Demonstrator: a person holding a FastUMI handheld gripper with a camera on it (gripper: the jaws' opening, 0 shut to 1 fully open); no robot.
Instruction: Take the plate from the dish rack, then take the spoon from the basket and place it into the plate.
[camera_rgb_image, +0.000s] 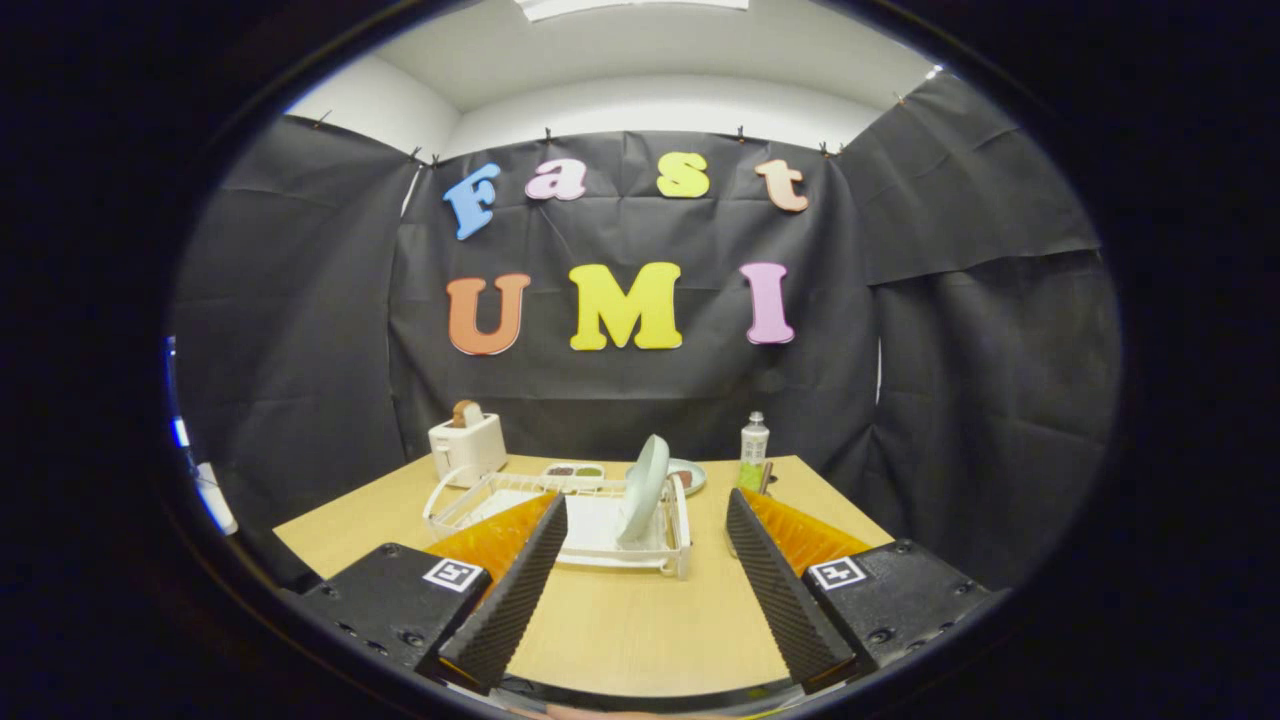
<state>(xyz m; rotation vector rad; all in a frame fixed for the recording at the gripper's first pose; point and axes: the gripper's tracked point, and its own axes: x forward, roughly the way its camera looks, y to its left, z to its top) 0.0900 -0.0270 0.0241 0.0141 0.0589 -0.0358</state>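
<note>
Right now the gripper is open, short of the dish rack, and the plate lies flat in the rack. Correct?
Not quite. In the gripper view the plate stands on edge in the dish rack, not flat. The gripper is open, short of the rack.

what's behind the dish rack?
Behind the dish rack: a toaster, a small two-part dish, a flat plate partly covered by the upright plate, and a bottle. Gripper open, short of the rack.

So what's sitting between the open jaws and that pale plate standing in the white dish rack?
Only bare wooden table and the white wire dish rack's near rim, in the gripper view. The gripper is open, short of the pale round plate.
</note>
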